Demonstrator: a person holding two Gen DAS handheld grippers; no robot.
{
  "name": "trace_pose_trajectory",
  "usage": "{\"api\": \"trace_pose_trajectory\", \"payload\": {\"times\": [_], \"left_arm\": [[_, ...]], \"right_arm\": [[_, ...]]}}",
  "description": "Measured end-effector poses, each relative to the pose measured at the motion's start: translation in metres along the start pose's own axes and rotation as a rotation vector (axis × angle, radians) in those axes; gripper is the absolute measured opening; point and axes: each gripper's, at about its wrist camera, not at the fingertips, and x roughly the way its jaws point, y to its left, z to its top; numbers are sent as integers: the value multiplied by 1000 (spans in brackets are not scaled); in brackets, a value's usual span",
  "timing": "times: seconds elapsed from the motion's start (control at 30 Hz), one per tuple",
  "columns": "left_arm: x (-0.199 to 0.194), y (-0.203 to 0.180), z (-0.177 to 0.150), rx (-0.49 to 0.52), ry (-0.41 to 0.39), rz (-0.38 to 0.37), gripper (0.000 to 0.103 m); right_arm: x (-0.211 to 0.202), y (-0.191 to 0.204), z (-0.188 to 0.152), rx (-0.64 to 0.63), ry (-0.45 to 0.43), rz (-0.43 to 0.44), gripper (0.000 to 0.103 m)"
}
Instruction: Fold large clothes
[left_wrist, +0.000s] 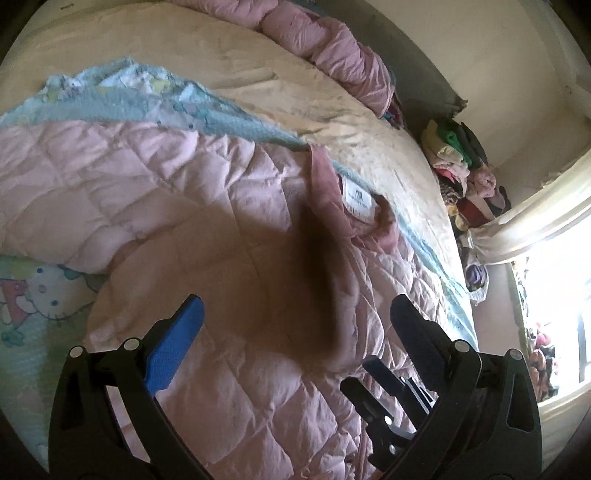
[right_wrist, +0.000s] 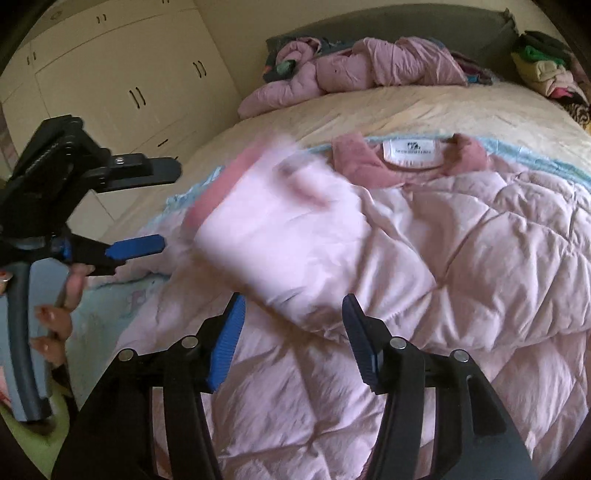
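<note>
Quilted pink jacket (right_wrist: 461, 258) is lying spread on the bed (right_wrist: 406, 107), collar and white label (right_wrist: 413, 151) facing the headboard, and a blurred sleeve (right_wrist: 288, 240) is lying folded across its chest. Right gripper (right_wrist: 293, 343) is hovering just behind that sleeve with its blue-padded jaws standing apart and nothing between them, which reads as the sleeve being let go after being laid inward. Left gripper (left_wrist: 295, 328) is likewise spread wide with nothing held, poised over the jacket's body beside the collar, probably waiting to take the next edge. Seen from the right wrist, the left gripper (right_wrist: 147, 210) is sitting out at the jacket's left side, a hand (right_wrist: 62, 295) wrapping its handle, fingers curled around the grip. Both tools are tilting downward toward the fabric. Under the jacket a cartoon-print blanket (left_wrist: 33, 299) is covering the cream bedspread, a second pink garment (right_wrist: 354, 70) is lying bundled near the headboard, and piled clothes (left_wrist: 465, 166) are sitting beyond the bed's corner.
</note>
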Motion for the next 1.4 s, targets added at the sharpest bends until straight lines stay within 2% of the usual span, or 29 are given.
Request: {"api": "trace_pose_trajectory", "payload": {"times": [0.13, 0.23, 0.27, 0.33, 0.4, 0.43, 0.47, 0.5, 0.57, 0.6, 0.7, 0.77, 0.87, 0.97, 1.07, 1.1, 1.27, 1.4], "left_arm": [[28, 11, 0, -41, 64, 6, 95], [48, 18, -3, -33, 89, 131, 94], [56, 19, -4, -26, 101, 149, 94], [64, 17, -5, -9, 112, 130, 94], [67, 12, -6, 27, 93, 72, 93], [68, 10, -7, 38, 83, 36, 89], [70, 7, -8, 47, 79, 16, 83], [71, 5, -10, 59, 74, 31, 71], [71, -1, -13, 111, 55, 74, 28], [69, -3, -14, 137, 44, 85, 10], [55, -5, -9, 146, 9, 46, 5], [31, -15, -1, 175, -59, 25, 4], [-6, -33, 12, 256, -168, 30, 3], [-20, -40, 22, 302, -216, 45, 3], [-2, -31, 22, 350, -194, 136, 3], [10, -23, 20, 347, -164, 166, 3], [45, 14, 4, 297, -70, 229, 4], [51, 24, -2, 291, -60, 246, 6]], "right_arm": [[-12, -5, 3, 19, -12, -1, 54], [-30, -15, 8, 28, -33, -30, 54], [-34, -17, 3, 25, -39, -44, 54], [-47, -26, 1, 26, -46, -80, 54], [-58, -36, -4, 37, -53, -112, 54], [-65, -43, -6, 49, -59, -127, 54], [-70, -48, -7, 58, -62, -138, 54], [-76, -55, -10, 70, -66, -153, 54], [-87, -67, -14, 91, -70, -183, 54], [-91, -71, -17, 94, -71, -198, 54], [-101, -84, -21, 114, -72, -234, 54], [-108, -91, -22, 119, -83, -261, 54], [-114, -101, -19, 135, -110, -292, 54], [-115, -110, -12, 137, -121, -356, 54], [-113, -122, -3, 152, -129, -415, 54], [-111, -127, 0, 153, -127, -427, 54], [-89, -152, 24, 144, -98, -504, 54], [-68, -172, 40, 152, -61, -467, 54]]}}
